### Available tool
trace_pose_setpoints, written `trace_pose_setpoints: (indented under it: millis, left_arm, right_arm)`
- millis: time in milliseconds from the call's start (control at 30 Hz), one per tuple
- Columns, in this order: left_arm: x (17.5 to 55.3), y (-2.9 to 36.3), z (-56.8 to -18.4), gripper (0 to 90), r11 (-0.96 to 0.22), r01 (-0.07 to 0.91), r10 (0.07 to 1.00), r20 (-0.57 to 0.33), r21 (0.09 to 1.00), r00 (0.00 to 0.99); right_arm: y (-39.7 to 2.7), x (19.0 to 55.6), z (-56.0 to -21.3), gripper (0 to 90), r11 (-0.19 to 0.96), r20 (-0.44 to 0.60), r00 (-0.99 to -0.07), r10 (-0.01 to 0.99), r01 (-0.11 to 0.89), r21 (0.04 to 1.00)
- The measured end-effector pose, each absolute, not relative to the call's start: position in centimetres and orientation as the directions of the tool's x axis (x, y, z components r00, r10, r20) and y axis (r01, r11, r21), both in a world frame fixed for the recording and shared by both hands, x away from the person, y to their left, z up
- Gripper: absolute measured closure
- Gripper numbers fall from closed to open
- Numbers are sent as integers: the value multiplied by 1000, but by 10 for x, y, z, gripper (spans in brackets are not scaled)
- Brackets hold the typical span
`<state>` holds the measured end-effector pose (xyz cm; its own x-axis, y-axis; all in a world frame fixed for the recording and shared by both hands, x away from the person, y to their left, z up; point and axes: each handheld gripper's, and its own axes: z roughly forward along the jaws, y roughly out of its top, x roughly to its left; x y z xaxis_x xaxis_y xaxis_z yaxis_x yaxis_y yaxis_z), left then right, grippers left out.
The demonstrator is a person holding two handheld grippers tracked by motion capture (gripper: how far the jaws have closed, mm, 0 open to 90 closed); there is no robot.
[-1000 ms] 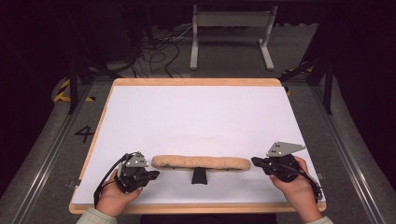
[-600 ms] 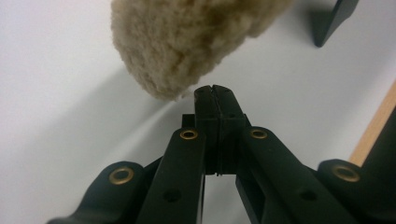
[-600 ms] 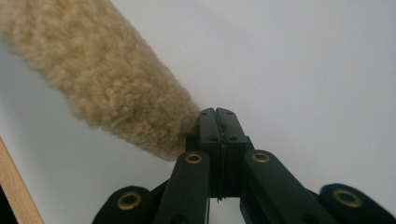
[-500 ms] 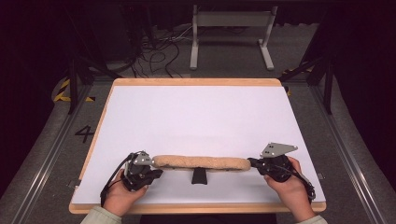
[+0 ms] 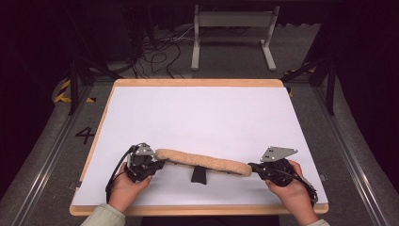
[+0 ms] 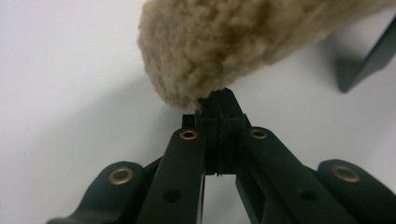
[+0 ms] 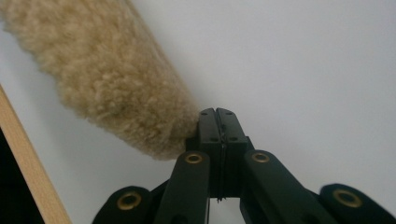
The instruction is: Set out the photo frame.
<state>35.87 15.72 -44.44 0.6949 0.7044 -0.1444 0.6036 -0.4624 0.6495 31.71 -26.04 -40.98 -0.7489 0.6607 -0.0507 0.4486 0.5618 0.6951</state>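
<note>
Two grippers clamp a long fleecy tan pad (image 5: 203, 162) near the table's (image 5: 197, 110) front edge: left gripper (image 5: 157, 165) on one end, right gripper (image 5: 254, 168) on the other. Left gripper view: jaws together, pinching its woolly tip. Right gripper view: likewise.

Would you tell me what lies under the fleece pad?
Under the fleece pad, near its middle, a black strap sticks out toward the person across the white sheet. How far the strap runs beneath the pad is hidden by the fleece.
</note>
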Motion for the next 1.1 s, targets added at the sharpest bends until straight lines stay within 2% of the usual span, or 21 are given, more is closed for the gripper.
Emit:
trace_pose_setpoints:
  millis: [800, 967, 1100]
  left_arm:
    - [428, 121, -432, 900, -391, 649, 768, -158, 653, 621]
    - [424, 123, -429, 900, -397, 643, 758, -160, 655, 632]
    - [403, 125, -421, 900, -408, 619, 717, -184, 671, 672]
  right_arm:
    - [-243, 303, -410, 900, 609, -43, -802, 596, 416, 675]
    - [-243, 302, -410, 900, 610, -47, -803, 594, 411, 678]
    - [-247, 304, -409, 900, 599, -49, -791, 609, 419, 683]
